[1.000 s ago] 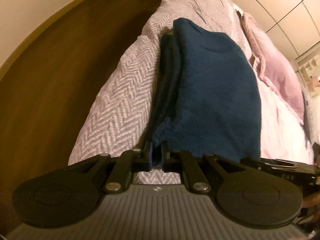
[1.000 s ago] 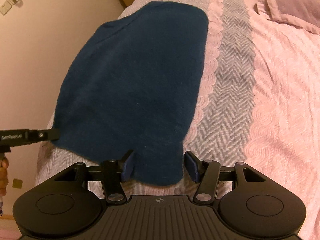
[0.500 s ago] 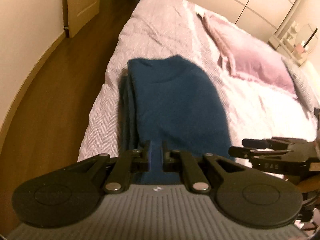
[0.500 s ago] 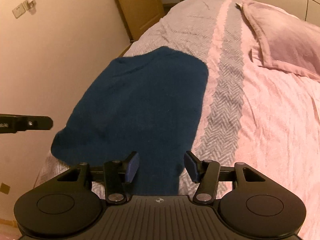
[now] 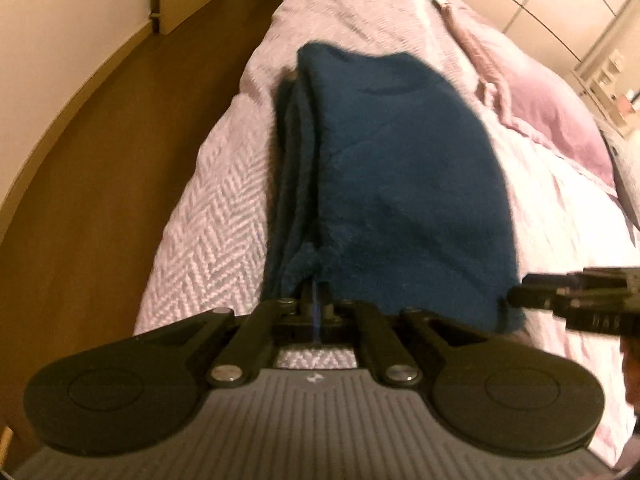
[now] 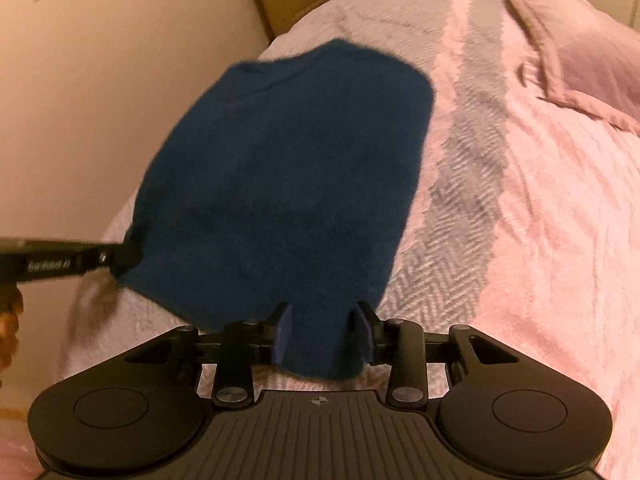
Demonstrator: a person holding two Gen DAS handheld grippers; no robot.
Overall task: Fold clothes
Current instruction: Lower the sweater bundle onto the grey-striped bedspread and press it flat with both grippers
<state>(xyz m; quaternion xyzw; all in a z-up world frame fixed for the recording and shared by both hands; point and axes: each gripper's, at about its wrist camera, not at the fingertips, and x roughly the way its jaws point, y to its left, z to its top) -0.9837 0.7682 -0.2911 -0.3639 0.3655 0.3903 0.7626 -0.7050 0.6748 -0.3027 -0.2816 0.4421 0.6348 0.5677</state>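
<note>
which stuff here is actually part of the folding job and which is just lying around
In the job:
- dark blue garment, partly folded on the bed
- left tool, shut on its near edge
- right tool, jaws closing with the near corner between them

Just there:
- pink pillow
- bedspread
- wooden floor

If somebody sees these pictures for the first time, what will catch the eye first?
A dark blue garment, partly folded, lies on a pale pink herringbone bedspread. The left gripper is shut on its near corner, and the right gripper's jaws are closing around the other corner. A pink pillow lies beyond.
</note>
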